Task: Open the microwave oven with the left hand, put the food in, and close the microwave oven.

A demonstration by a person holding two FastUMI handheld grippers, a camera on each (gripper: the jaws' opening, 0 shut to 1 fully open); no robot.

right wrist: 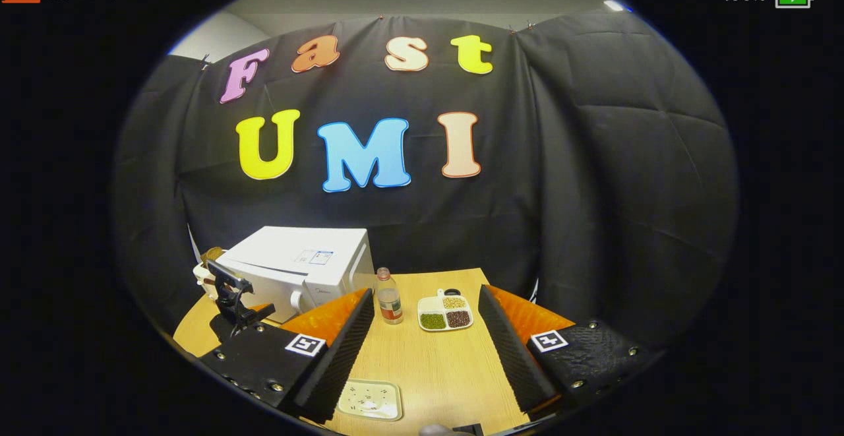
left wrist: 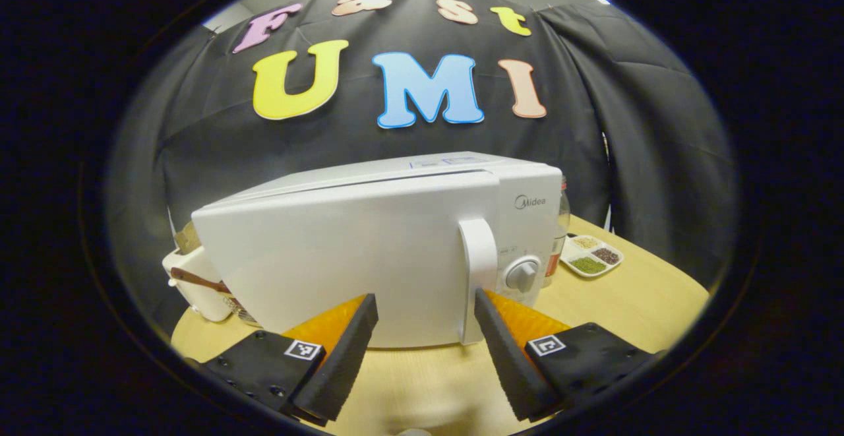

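Note:
The white microwave [left wrist: 369, 251] stands close in front of my left gripper [left wrist: 425, 301], its door looking closed. Its upright handle [left wrist: 478, 271] is just above my right-hand fingertip, with a round knob [left wrist: 521, 274] beside it. My left gripper is open and holds nothing. In the right gripper view the microwave [right wrist: 297, 268] sits far left, with the left gripper [right wrist: 231, 301] in front of it. My right gripper [right wrist: 424, 294] is open over the wooden table [right wrist: 428, 363]. A divided dish of grains [right wrist: 446, 311] lies ahead, and a pale square plate [right wrist: 369, 400] lies low between the fingers.
A small clear bottle [right wrist: 389, 297] stands between the microwave and the divided dish. The same dish [left wrist: 591, 256] shows to the right of the microwave. A white container [left wrist: 198, 284] with a brown utensil sits left of the microwave. Black cloth walls close the table's far side.

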